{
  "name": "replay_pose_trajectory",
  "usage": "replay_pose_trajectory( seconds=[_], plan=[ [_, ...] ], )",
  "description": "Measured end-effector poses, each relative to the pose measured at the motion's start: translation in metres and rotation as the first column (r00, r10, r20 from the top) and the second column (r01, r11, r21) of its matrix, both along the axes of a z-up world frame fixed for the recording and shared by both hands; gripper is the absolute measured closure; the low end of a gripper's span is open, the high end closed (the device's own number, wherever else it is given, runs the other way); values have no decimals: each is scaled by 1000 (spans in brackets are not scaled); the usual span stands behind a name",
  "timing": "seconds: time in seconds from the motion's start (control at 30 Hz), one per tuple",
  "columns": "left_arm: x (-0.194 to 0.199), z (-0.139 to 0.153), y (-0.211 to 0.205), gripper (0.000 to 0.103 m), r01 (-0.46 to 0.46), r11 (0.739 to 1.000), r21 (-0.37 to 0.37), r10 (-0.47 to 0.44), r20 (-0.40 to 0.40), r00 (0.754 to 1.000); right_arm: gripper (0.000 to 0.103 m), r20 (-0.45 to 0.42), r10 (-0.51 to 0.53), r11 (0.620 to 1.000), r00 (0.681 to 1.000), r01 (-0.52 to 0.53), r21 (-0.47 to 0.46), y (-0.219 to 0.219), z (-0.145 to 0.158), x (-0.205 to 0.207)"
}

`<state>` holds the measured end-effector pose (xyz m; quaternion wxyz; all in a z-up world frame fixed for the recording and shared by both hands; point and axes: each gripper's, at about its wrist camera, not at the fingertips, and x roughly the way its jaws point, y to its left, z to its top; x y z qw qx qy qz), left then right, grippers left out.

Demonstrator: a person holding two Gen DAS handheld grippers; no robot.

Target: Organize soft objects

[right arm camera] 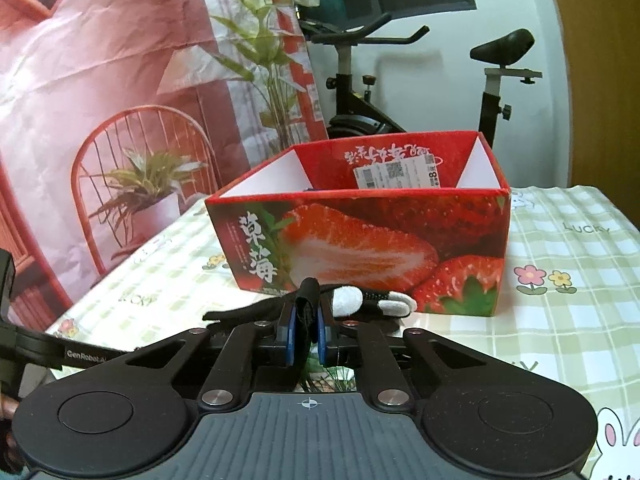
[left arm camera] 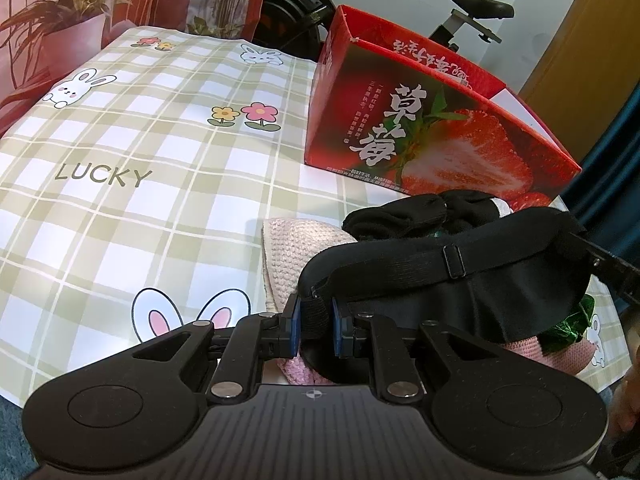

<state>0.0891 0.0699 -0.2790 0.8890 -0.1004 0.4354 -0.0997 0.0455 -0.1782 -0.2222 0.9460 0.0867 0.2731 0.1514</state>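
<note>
Exercise bike (right arm camera: pixel 420 92) at 12 o'clock; printed backdrop (right arm camera: pixel 120 80) at 10 o'clock; checked bunny tablecloth (left arm camera: pixel 140 208) spreads from 9 o'clock downward.

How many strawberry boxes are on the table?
1. The red strawberry box stands open on the checked tablecloth, just behind the pile of soft things. Nothing suggests another, though the cameras miss part of the table.

Even indoor light, soft shadows, sharp focus, strong fisheye bending at edges
</note>
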Motion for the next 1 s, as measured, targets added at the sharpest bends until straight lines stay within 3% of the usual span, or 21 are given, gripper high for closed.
replay_pose_trajectory(
  seconds=[0.3,0.7,1.0],
  plan=[
    [-3,7,0,86,4,1000,-11,-4,32,999,94,-25,12,1000,1000,-13,-21,3,-5,2],
    [-15,31,-11,86,47,998,31,-51,142,989,94,-35,23,1000,999,-24,-19,1,-5,1],
    [-21,55,-9,87,67,998,13,-68,230,971,94,-1,51,998,999,-51,-40,6,8,-2]
  ],
)
